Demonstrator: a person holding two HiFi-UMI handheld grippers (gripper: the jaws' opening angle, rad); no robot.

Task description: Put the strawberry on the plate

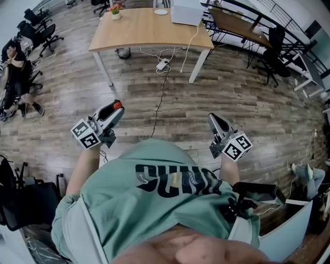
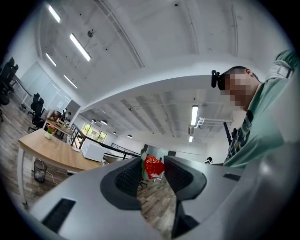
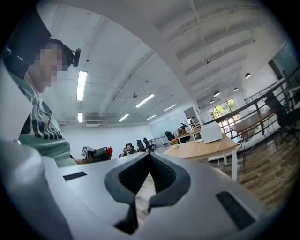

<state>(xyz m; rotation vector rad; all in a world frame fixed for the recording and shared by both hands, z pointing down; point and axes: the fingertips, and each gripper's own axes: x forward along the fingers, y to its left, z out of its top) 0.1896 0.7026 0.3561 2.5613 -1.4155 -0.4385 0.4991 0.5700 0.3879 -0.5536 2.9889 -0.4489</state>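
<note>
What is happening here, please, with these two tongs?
A person stands on the wooden floor with tongs in each hand. The left tongs grip a strawberry. The right tongs are shut and empty. The white plate sits on the table ahead, so the strawberry is not yet placed.

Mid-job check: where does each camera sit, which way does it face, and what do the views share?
Head view: on the person's head, facing steeply down at the wood floor; shows the green shirt, left gripper and right gripper.
Left gripper view: on the left gripper, facing along its jaws, shut on the strawberry, across the office; shirt at right.
Right gripper view: on the right gripper, facing along its closed, empty jaws; shirt at left.
Shared: all three show the wooden table and the strawberry.
</note>
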